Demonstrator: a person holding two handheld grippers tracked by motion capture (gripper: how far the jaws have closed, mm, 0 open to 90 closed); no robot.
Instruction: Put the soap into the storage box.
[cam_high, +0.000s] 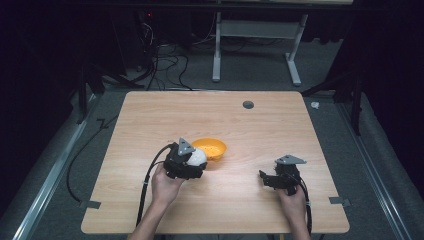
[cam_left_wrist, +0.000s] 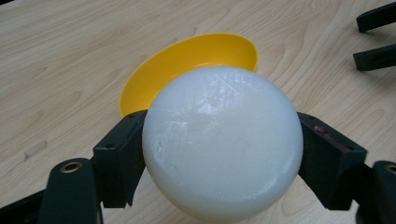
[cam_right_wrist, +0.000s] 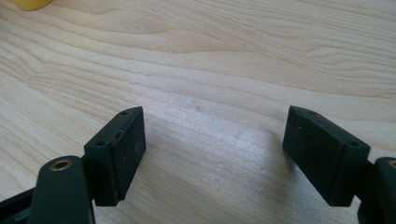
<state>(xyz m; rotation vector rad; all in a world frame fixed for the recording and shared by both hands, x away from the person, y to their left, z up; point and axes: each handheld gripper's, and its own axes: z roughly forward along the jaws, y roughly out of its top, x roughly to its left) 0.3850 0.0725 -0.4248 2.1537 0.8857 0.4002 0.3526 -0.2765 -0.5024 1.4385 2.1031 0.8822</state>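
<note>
Left gripper (cam_high: 192, 161): clamped on a white ball (cam_high: 196, 158), one jaw pressed against each side of it; the left gripper view shows both pads in contact with the ball (cam_left_wrist: 222, 142).
White ball: held clear of the table, just in front of the yellow bowl (cam_high: 210, 148) and partly covering its near rim. Whether the ball touches that rim cannot be told from these views.
Yellow bowl: standing on the table a little left of centre, apparently empty as far as its visible inside (cam_left_wrist: 187, 60) shows.
Right gripper (cam_high: 265, 179): jaws spread wide with nothing between them; the right gripper view shows bare wood in the gap (cam_right_wrist: 212, 154).
Right gripper position: low over the table towards the near right, well apart from the bowl and ball.
Hands: the left hand (cam_high: 167, 187) grips the left tool from behind; the right hand (cam_high: 292, 195) does likewise.
Table (cam_high: 150, 115): light wood, with a small dark round hole (cam_high: 248, 104) near the far edge.
</note>
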